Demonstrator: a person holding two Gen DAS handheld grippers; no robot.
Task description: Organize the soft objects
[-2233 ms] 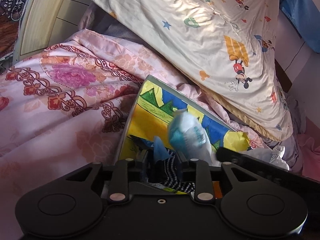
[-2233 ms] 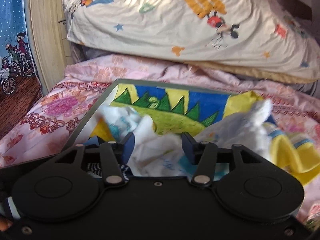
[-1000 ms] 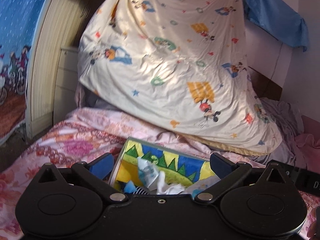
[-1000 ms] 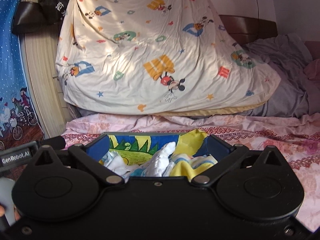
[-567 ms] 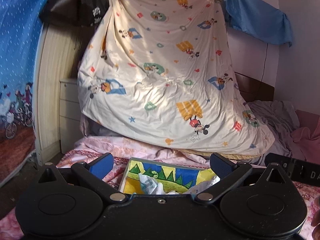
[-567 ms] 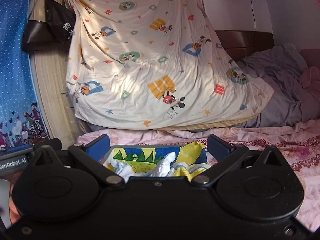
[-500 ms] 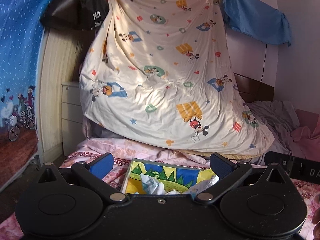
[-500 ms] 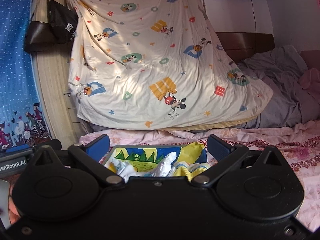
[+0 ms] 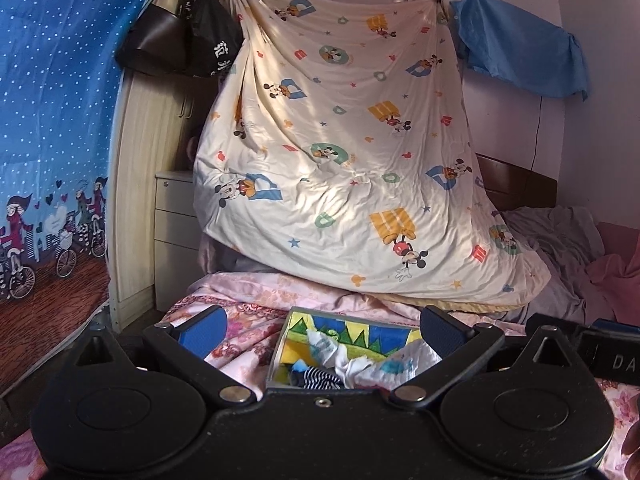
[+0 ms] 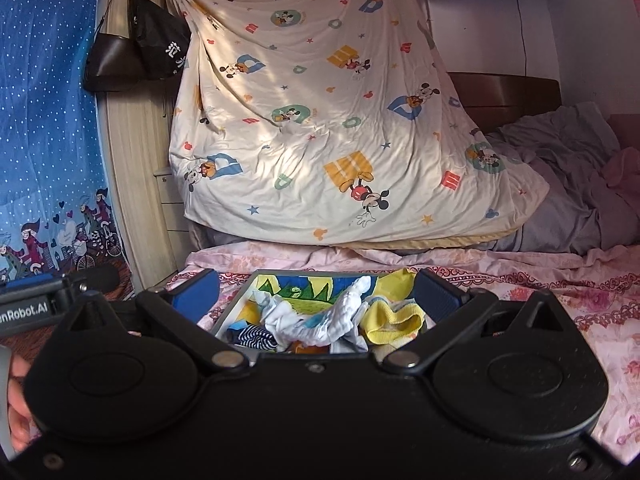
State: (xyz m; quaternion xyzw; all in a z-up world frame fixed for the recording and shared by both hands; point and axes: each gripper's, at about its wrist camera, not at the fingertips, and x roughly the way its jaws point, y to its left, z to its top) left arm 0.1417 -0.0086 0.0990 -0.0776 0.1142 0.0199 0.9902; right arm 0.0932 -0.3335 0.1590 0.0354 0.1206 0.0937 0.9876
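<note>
Socks and small soft items sit piled in the painted box (image 10: 256, 286) on the pink floral bedspread (image 10: 560, 292), and I use that box as my landmark. Nearest to me, left gripper (image 9: 320, 326) hangs just short of the box with jaws spread wide and nothing between the blue pads. Right gripper (image 10: 316, 290) is the same: jaws spread, empty, hovering at the near edge of the box. A hand (image 10: 18, 404) shows at the lower left corner of the right wrist view. Inside the box: striped dark sock (image 10: 252, 336) at the near left corner, white and light-blue sock (image 10: 320, 316) across the middle, yellow cloth (image 10: 394, 322) at the right side, draped partly over the rim. Box inner wall is painted with green triangles on blue and yellow. Beyond the box, a cream cartoon-print sheet (image 9: 352, 160) hangs down to the bed. Right of that, behind the box, crumpled grey bedding (image 10: 568, 184). Left of the sheet, black bags (image 9: 180, 44) hang above a drawer unit (image 9: 174, 236). Far left, blue starry curtain (image 9: 52, 120). Blue cloth (image 9: 524, 60) hangs on the wall at upper right.
</note>
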